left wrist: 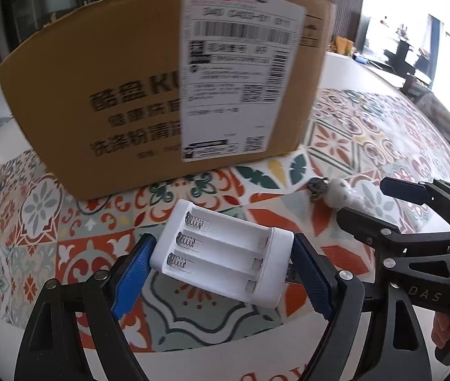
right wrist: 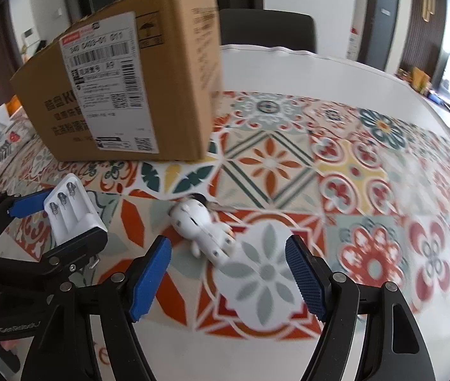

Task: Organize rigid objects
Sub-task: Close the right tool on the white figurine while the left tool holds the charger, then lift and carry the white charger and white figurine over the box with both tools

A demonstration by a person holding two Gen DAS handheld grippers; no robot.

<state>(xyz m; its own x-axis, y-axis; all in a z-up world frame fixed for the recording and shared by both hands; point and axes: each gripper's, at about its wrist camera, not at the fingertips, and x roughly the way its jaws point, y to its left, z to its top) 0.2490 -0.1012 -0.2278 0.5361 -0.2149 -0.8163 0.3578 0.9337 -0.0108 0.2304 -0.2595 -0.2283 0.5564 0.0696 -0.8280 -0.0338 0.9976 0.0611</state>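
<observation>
The white plastic three-slot battery charger [left wrist: 225, 254], its springs and metal contacts facing up and its bays empty, is pinched across its width between the blue ribbed pads [left wrist: 310, 273] of the left gripper [left wrist: 221, 270], which carries it above the patterned, tile-print tablecloth [left wrist: 367, 133]; the right-wrist view shows the same charger [right wrist: 72, 212] clamped and tilted, its spring end pointing toward the brown cardboard shipping box [left wrist: 129, 95]. Gripping it by the two long sides looks sensible, since those flat walls give the pads an even bite and leave the open face unobstructed. The box stands just beyond the charger on the cloth, its white label toward the cameras, and is probably the place where loose items are meant to go, though its open top is not visible from here. To the right, a small white toy figure with dark spots [right wrist: 202, 225] lies on its side on the cloth, a dark metal keyring part at its far end. The right gripper [right wrist: 228, 273] hangs low over the cloth just short of this toy, its jaws spread wide and holding nothing, angled forward as if lining up on it. The left gripper points toward the box at a shallow downward angle, and a bit of the person's hand [left wrist: 444, 333] shows behind the right tool.
</observation>
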